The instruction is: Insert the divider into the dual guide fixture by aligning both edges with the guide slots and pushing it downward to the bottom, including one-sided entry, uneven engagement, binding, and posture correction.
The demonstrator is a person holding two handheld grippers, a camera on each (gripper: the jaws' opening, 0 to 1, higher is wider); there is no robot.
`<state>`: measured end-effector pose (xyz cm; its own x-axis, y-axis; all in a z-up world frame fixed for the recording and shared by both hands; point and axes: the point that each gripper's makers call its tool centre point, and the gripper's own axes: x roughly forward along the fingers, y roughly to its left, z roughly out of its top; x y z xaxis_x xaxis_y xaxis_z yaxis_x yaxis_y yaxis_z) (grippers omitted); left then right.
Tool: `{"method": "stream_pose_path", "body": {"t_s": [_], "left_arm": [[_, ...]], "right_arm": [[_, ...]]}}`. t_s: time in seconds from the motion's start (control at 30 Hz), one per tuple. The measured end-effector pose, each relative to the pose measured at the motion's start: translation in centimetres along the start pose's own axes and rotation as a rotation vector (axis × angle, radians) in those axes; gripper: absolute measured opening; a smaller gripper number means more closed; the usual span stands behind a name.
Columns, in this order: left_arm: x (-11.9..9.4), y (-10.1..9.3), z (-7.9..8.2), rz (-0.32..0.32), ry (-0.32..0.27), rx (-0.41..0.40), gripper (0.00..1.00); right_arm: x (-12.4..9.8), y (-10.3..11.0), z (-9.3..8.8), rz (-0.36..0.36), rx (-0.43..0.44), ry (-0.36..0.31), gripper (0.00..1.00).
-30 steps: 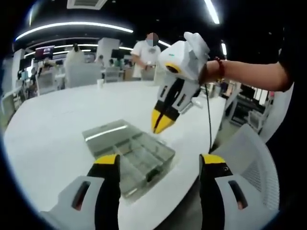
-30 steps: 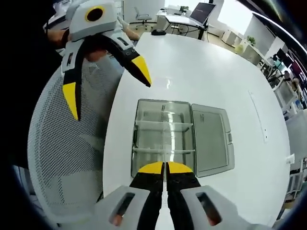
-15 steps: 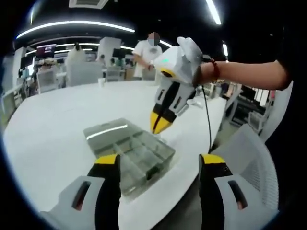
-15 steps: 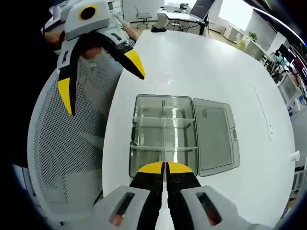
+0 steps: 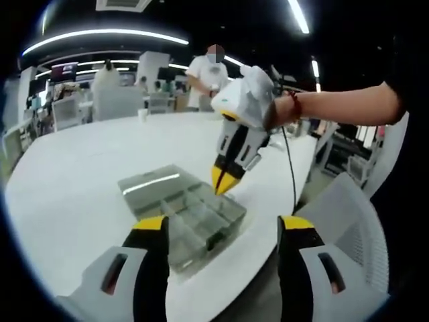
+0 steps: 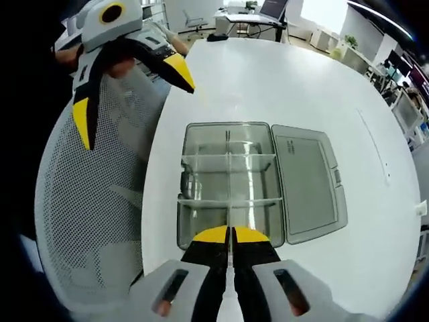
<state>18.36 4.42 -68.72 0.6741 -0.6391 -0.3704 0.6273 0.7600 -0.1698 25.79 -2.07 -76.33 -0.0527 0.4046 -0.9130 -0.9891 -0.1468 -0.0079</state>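
Compared with a second ago, the right gripper [image 5: 224, 181] has been brought lower, its yellow fingers clenched on a thin clear divider [image 6: 230, 221] right above the clear box [image 6: 228, 184]. That box is seen resting on the white worktop [image 6: 268, 87] with its lid [image 6: 308, 181] laid open beside it and cross partitions already fitted inside. The left gripper [image 6: 124, 94] is held apart over a mesh chair [image 6: 87, 221], fingers released and spread wide.
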Motion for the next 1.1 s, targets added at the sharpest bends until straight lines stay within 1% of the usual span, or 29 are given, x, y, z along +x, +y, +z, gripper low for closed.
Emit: {"method": "stream_pose_path", "body": {"t_s": [0.37, 0.5, 0.77, 0.93, 1.1], "left_arm": [[0.3, -0.3, -0.3, -0.01, 0.013, -0.003, 0.64], [0.3, -0.6, -0.2, -0.024, 0.001, -0.03, 0.64], [0.3, -0.5, 0.0, -0.019, -0.008, -0.032, 0.64], [0.3, -0.8, 0.3, -0.029, -0.018, -0.041, 0.64], [0.4, -0.9, 0.1, -0.034, -0.009, -0.032, 0.64]], "right_arm": [[1.2, 0.1, -0.6, -0.016, 0.025, 0.001, 0.0], [1.5, 0.1, -0.7, -0.029, 0.035, 0.001, 0.0], [1.7, 0.1, -0.7, -0.04, 0.043, 0.003, 0.0], [1.6, 0.0, -0.8, -0.061, 0.086, -0.025, 0.0], [1.3, 0.1, -0.6, -0.112, 0.144, -0.089, 0.0]]}}
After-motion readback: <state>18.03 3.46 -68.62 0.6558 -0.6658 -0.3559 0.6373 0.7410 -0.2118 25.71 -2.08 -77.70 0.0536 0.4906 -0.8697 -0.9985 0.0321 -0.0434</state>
